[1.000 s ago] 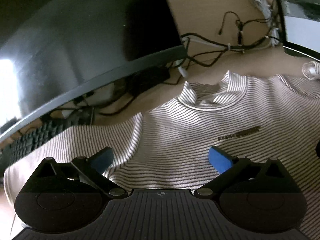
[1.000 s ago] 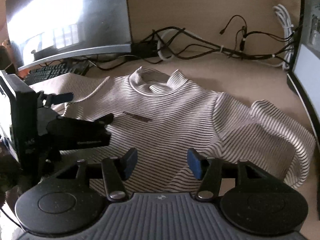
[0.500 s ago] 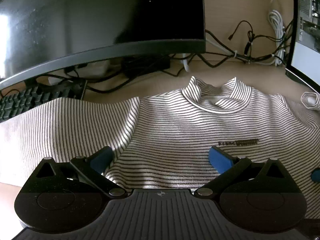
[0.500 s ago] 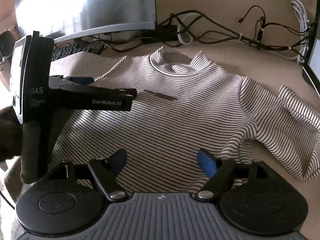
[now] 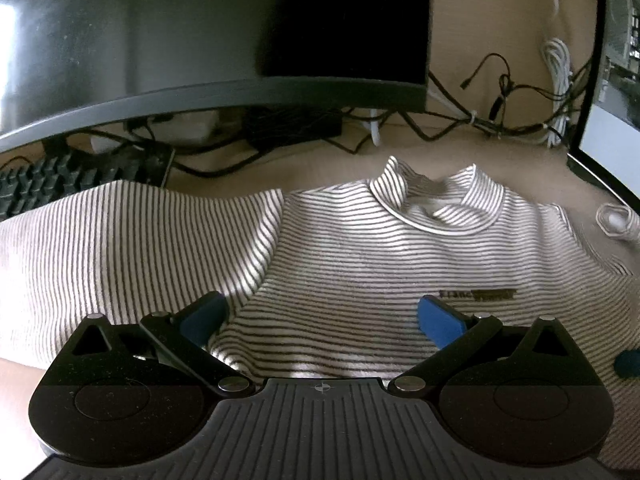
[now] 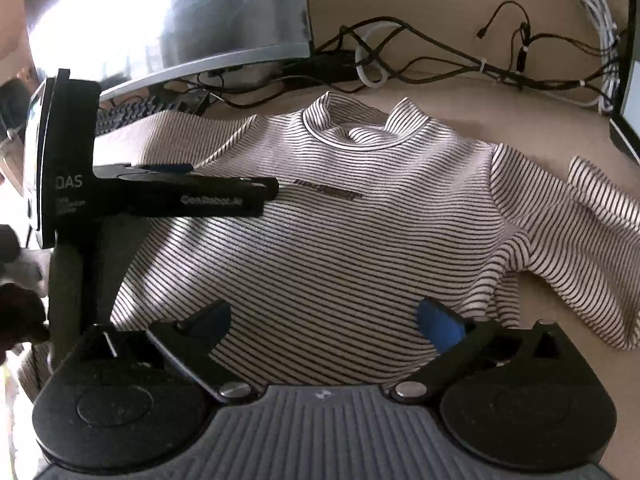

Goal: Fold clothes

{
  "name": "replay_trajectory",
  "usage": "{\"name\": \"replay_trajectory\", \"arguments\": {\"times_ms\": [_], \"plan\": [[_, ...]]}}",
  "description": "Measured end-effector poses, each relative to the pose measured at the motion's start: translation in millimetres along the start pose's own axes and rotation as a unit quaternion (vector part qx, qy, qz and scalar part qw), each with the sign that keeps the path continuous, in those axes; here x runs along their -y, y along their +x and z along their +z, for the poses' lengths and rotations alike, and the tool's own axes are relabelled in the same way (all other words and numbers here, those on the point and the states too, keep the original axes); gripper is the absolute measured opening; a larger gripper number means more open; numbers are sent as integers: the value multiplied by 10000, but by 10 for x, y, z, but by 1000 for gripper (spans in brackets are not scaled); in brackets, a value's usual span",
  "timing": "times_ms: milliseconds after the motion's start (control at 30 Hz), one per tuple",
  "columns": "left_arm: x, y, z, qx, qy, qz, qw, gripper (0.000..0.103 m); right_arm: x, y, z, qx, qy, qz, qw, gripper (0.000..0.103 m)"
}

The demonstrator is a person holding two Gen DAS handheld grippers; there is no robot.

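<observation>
Cables (image 6: 460,60), monitor (image 5: 208,32), keyboard (image 5: 48,184) behind shirt (image 6: 340,240).

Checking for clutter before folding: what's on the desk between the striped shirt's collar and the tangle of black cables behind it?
Nothing: in the right wrist view, only bare desk separates the collar from the black cables.

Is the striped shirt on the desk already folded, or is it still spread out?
Still spread out. The striped shirt lies front up, collar away from the camera, with both sleeves out to the sides; its lower hem is hidden.
</observation>
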State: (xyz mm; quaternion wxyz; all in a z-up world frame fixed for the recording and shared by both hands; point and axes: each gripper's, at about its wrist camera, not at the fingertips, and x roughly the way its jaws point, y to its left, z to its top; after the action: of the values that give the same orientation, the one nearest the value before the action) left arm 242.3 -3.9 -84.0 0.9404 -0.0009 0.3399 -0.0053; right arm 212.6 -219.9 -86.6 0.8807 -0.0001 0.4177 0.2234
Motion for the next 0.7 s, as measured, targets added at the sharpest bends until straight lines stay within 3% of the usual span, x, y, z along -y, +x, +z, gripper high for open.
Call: {"name": "replay_trajectory", "arguments": {"times_ms": [300,433,700], "plan": [[-46,-8,-6,48,-101,-103,9999,103,131,-23,73,-49,639,309,9975,103],[9,30,12,-11,68,-11,10000,103,83,-17,37,36,573,268,9980,103],[84,234,168,-8,395,-229,9990,103,-112,48,-77,184,229,-62,9996,103]]}}
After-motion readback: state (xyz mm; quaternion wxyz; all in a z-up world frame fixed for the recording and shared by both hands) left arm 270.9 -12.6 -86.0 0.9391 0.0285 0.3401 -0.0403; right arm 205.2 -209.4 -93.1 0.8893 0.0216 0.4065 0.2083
